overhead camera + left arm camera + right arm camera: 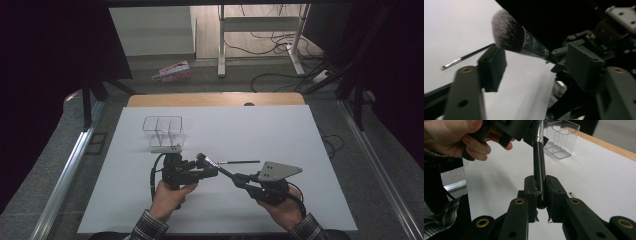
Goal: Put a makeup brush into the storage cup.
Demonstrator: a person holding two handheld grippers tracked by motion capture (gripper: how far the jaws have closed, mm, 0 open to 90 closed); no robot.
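Observation:
A makeup brush [223, 170] with a black handle, a silver ferrule [534, 47] and a white-tipped bristle head [505, 30] hangs slanted above the white table [270, 130]. My right gripper [241, 179] [541, 192] is shut on the end of the handle [539, 170]. My left gripper [208, 167] [536, 58] is at the bristle end. The ferrule lies between its jaws with a gap on each side, so the pads [492, 67] do not press on it. A hand [456, 137] holds the left gripper.
A thin dark brush [239, 161] [466, 57] lies on the table just behind the grippers. A clear acrylic organiser [162, 131] [560, 140] stands at the back left. Beyond the table's wooden edge [215, 99] are cables and a desk frame [260, 30].

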